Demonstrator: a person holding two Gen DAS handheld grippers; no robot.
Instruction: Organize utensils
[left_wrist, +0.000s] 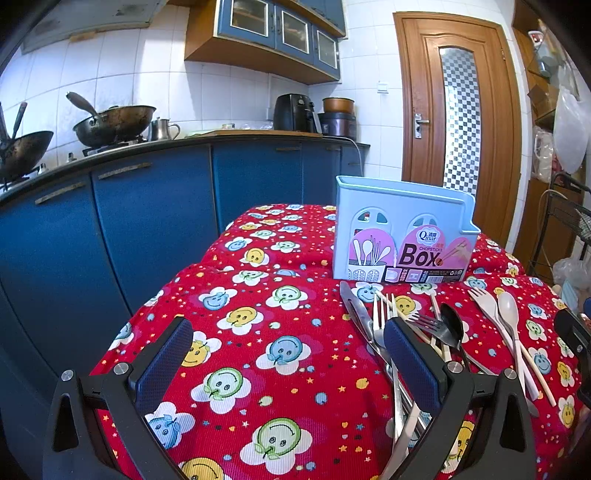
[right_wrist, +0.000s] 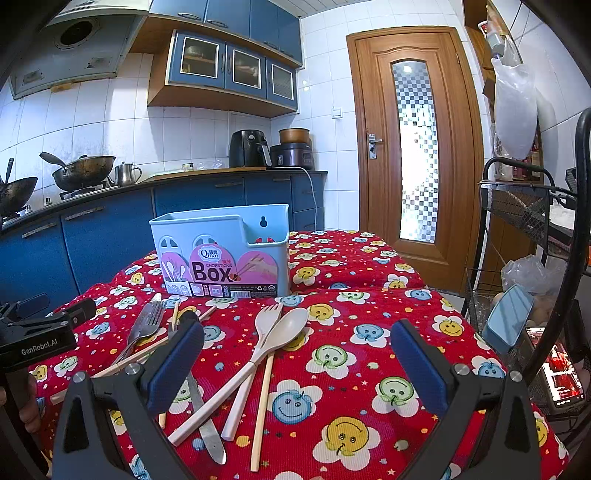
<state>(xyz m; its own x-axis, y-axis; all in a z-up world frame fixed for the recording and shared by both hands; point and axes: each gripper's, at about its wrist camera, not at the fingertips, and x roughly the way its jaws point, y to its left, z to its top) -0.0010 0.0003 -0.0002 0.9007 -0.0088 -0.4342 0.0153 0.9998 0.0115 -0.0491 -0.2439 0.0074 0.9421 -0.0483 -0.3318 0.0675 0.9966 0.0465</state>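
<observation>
A light blue chopsticks box (left_wrist: 402, 229) (right_wrist: 221, 251) stands upright on the red smiley-print cloth (left_wrist: 258, 332) (right_wrist: 369, 332). In front of it lie loose utensils: a knife (left_wrist: 354, 310) (right_wrist: 207, 428), metal forks (left_wrist: 380, 317) (right_wrist: 147, 321), a black spoon (left_wrist: 452, 325), a beige fork (left_wrist: 484, 299) (right_wrist: 267, 317), a beige spoon (left_wrist: 509, 306) (right_wrist: 291, 325) and chopsticks (right_wrist: 264, 398). My left gripper (left_wrist: 288, 343) is open over bare cloth, left of the metal utensils. My right gripper (right_wrist: 295, 350) is open above the beige pair, holding nothing.
Blue cabinets (left_wrist: 147, 229) with woks (left_wrist: 114, 123) on the counter stand behind and to the left. A wooden door (right_wrist: 413, 147) is at the back. A black wire rack (right_wrist: 517, 206), a phone (right_wrist: 561, 376) and bags crowd the right side. A hand (right_wrist: 29, 398) holds the left gripper's handle.
</observation>
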